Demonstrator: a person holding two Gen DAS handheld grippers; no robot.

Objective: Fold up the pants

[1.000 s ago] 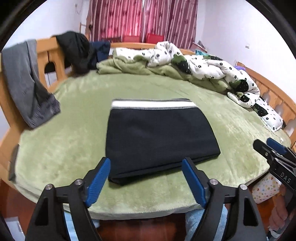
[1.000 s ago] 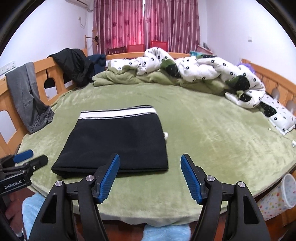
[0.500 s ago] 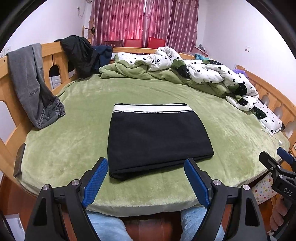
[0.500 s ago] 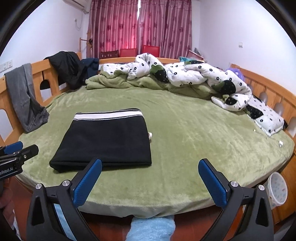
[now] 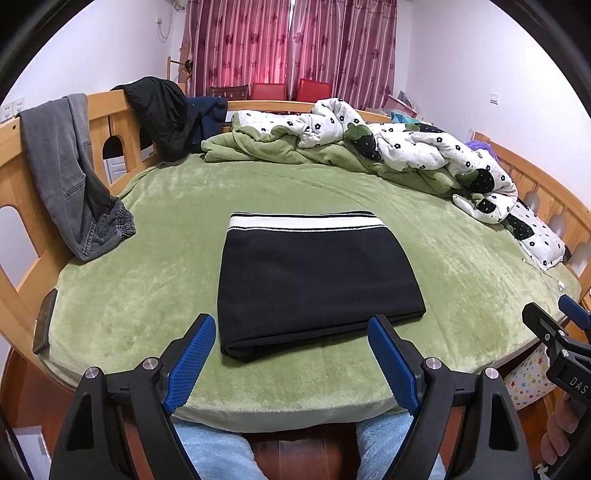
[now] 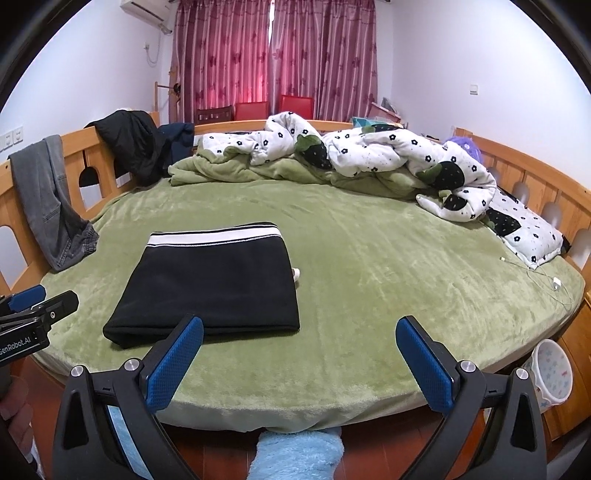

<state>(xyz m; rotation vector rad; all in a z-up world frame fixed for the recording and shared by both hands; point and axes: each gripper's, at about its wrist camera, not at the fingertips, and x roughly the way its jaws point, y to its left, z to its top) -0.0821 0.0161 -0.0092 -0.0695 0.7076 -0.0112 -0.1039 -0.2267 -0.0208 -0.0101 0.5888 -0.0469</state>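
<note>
Pants point(image 5: 317, 280) lie folded ahead of my left gripper point(image 5: 291, 360), spread and empty. Only my right gripper point(image 6: 299, 360), likewise spread, shows a small white bit point(image 6: 296, 273) at their edge, unidentifiable.

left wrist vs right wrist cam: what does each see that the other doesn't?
Left wrist only: a dark phone-like slab at the bed's left edge.
Right wrist only: air conditioner, white charger cable, a small white bit poking out beside the pants.
Both: folded black pants on the green bed, grey jeans on the rail, quilt, both grippers open and empty: left, right.
</note>
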